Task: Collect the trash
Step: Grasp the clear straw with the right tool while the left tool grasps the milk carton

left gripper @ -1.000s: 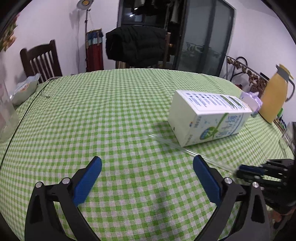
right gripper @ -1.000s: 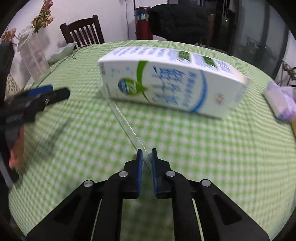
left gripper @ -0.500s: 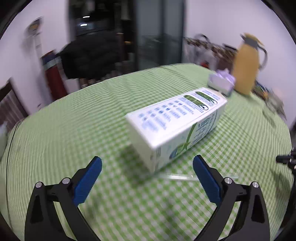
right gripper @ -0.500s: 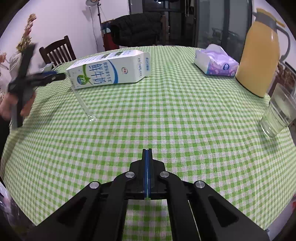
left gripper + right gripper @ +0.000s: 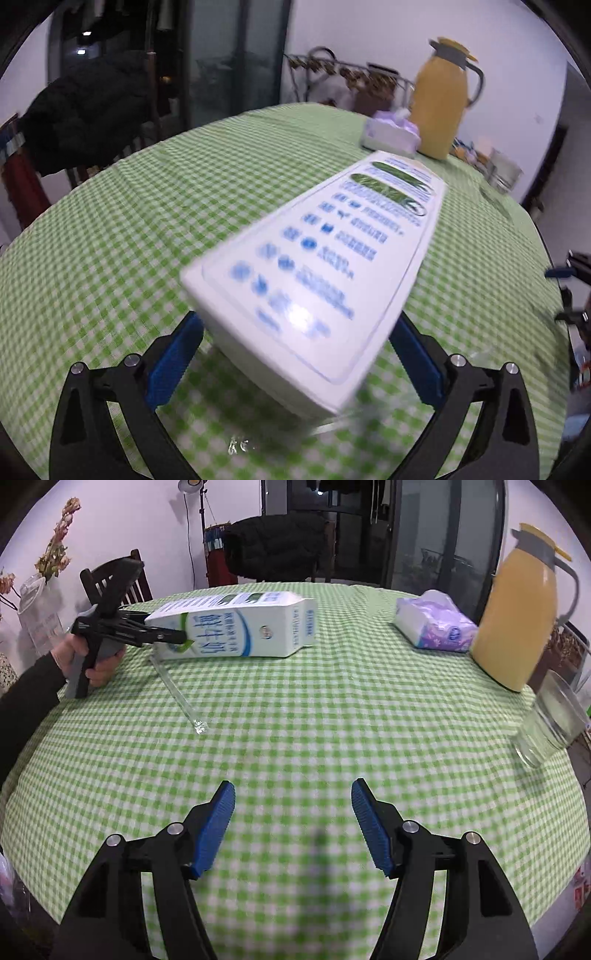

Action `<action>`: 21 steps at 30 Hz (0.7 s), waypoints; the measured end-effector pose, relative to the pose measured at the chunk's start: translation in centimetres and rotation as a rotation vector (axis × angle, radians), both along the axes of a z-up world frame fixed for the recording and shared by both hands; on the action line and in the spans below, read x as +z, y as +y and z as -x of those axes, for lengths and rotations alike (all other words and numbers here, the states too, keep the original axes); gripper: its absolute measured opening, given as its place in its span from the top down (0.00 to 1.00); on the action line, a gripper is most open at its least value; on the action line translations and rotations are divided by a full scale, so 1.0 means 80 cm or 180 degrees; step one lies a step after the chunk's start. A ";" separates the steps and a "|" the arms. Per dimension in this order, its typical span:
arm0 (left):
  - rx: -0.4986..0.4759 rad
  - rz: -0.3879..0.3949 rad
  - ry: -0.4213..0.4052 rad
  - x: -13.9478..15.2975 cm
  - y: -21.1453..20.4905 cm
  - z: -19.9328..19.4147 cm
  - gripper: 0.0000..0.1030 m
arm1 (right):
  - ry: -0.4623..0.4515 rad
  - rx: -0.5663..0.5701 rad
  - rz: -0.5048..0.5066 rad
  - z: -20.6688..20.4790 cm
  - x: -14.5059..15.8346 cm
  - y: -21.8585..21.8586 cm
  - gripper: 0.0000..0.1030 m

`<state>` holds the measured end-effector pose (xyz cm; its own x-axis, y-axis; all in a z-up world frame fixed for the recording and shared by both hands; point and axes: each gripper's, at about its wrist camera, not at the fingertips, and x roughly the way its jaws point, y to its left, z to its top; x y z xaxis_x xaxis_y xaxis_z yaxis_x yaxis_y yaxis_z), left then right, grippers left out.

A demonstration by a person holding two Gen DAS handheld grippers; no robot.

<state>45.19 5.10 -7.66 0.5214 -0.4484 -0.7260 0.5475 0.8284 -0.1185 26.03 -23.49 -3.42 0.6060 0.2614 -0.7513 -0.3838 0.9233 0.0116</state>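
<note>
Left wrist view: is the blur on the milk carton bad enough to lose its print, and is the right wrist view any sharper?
Left wrist view: milk carton smeared, print unreadable, tablecloth checks softened. Right wrist view: sharper, carton characters legible, fisheye bending the table edge.

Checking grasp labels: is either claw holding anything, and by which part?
Nothing held. Left claw straddles the base end of the milk carton, open, not clamped. Right claw has just been opening, nothing between.
</note>
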 end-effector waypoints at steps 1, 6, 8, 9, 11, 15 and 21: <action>0.0031 0.0095 0.0040 0.001 0.004 -0.003 0.10 | 0.0027 0.0045 -0.0005 -0.004 -0.003 0.010 0.38; 0.0571 0.0832 -0.0061 0.022 0.048 -0.007 0.78 | 0.0077 0.0254 0.0148 -0.031 -0.017 0.071 0.38; 0.0650 0.1081 -0.0027 0.033 0.059 -0.008 1.00 | 0.0070 0.0337 0.0172 -0.045 -0.021 0.098 0.38; 0.0544 0.1117 -0.0050 0.040 0.056 -0.003 1.00 | 0.0074 0.0370 0.0172 -0.051 -0.023 0.110 0.38; 0.0365 0.1050 -0.0095 0.046 0.043 0.005 1.00 | 0.0071 0.0436 0.0233 -0.063 -0.028 0.134 0.38; 0.0267 0.0866 -0.0069 0.043 0.026 0.005 0.62 | 0.0051 0.0442 0.0309 -0.085 -0.028 0.161 0.38; 0.0922 0.1064 -0.0141 0.040 0.063 -0.013 0.25 | 0.0026 0.0337 0.0146 -0.103 -0.013 0.161 0.38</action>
<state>46.27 10.11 -4.48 0.6873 -0.4856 -0.5402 0.3091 0.8685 -0.3875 34.25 -10.59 -4.43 0.5706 0.2888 -0.7688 -0.4792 0.8773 -0.0261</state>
